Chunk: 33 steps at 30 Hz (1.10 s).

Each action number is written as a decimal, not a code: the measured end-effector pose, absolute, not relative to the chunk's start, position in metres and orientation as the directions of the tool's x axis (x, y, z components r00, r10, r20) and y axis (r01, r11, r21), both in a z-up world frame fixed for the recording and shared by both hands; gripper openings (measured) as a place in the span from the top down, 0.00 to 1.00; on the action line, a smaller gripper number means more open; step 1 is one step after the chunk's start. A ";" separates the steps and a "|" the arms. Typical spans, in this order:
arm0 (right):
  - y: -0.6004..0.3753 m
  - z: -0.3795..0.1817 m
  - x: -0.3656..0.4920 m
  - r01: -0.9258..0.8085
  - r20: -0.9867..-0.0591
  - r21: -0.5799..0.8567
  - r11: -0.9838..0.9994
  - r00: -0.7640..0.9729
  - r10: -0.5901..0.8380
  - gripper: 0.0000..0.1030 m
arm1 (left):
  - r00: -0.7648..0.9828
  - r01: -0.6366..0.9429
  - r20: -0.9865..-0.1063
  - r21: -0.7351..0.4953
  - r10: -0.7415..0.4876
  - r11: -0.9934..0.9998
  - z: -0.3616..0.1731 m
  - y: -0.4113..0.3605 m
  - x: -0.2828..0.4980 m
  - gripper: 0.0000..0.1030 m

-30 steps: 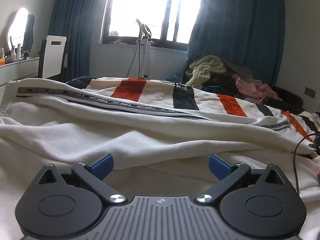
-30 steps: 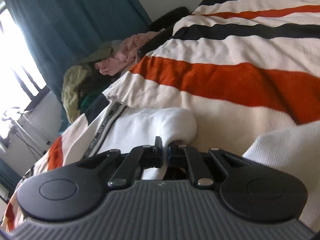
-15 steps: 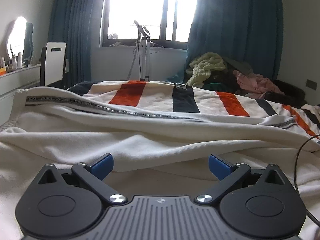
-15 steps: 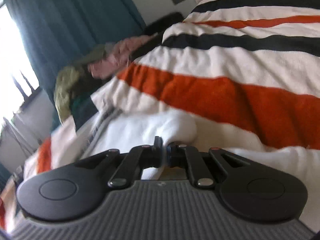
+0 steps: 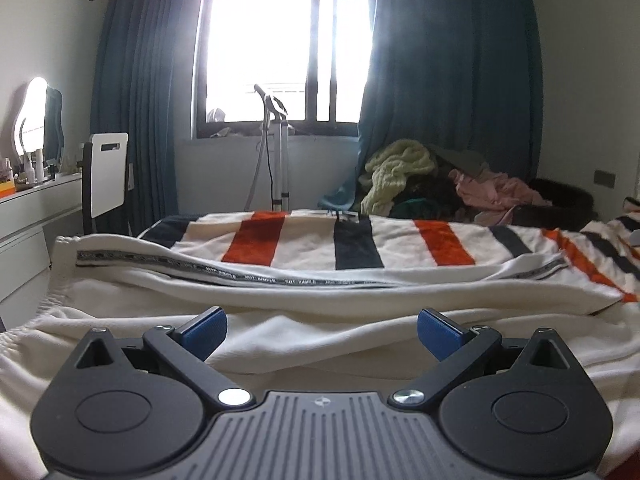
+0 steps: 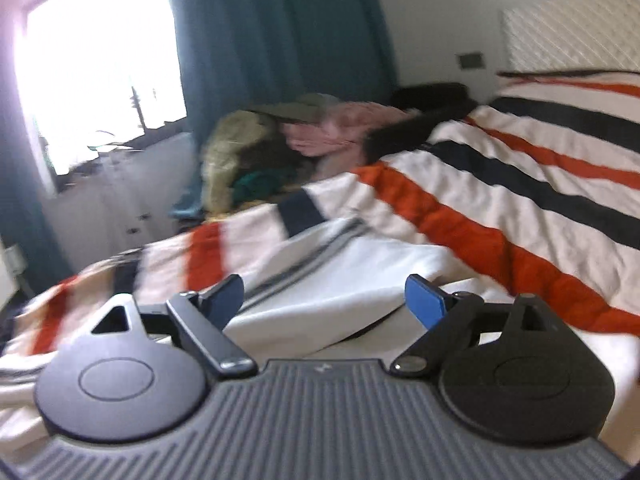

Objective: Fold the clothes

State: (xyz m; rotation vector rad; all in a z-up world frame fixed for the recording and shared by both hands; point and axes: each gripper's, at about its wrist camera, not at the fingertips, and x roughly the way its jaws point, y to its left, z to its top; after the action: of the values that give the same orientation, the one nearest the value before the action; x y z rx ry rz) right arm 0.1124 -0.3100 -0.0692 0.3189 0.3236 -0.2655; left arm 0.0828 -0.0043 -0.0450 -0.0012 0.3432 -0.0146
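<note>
Nearest in the left wrist view, the left gripper is seen with its blue-padded jaws spread wide and nothing clasped between them, cream cloth lying below. In the right wrist view, which is blurred, the right gripper is shown with its jaws opening, the pads apart and pressing on nothing, though a fold of the garment is seen in the gap beyond them. The cream garment is laid out across the bed in long folds just ahead of both grippers, and a dark printed band is seen running along its far fold. Under and behind it, a striped blanket of white, orange and black is spread over the bed. Further back, a heap of clothes in yellow-green, pink and dark tones is piled near the far side of the bed, beside a blue curtain. A white chair is placed at the left by a white dresser, and a slim stand is set below the bright window.
</note>
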 end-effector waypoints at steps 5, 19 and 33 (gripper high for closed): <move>-0.255 -0.047 0.053 0.171 -0.309 0.189 0.967 0.945 -0.107 0.14 | 0.937 0.026 -0.347 -0.052 -0.043 0.998 -0.025 0.006 0.047 0.01; -0.225 -0.052 0.010 0.128 -0.306 0.171 0.977 0.949 -0.071 0.14 | 0.878 -0.066 -0.479 -0.133 -0.005 0.989 -0.021 0.042 0.002 0.01; -0.250 -0.063 0.013 0.233 -0.370 0.235 0.944 0.919 -0.135 0.14 | 0.641 -0.508 -0.767 -0.394 0.030 0.766 -0.020 0.188 0.034 0.01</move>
State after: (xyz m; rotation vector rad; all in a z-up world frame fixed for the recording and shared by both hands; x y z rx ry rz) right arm 0.0126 -0.2500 -0.0631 0.2793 0.3582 -0.1912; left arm 0.0343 0.1878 -0.0204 -0.6388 0.8280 0.3316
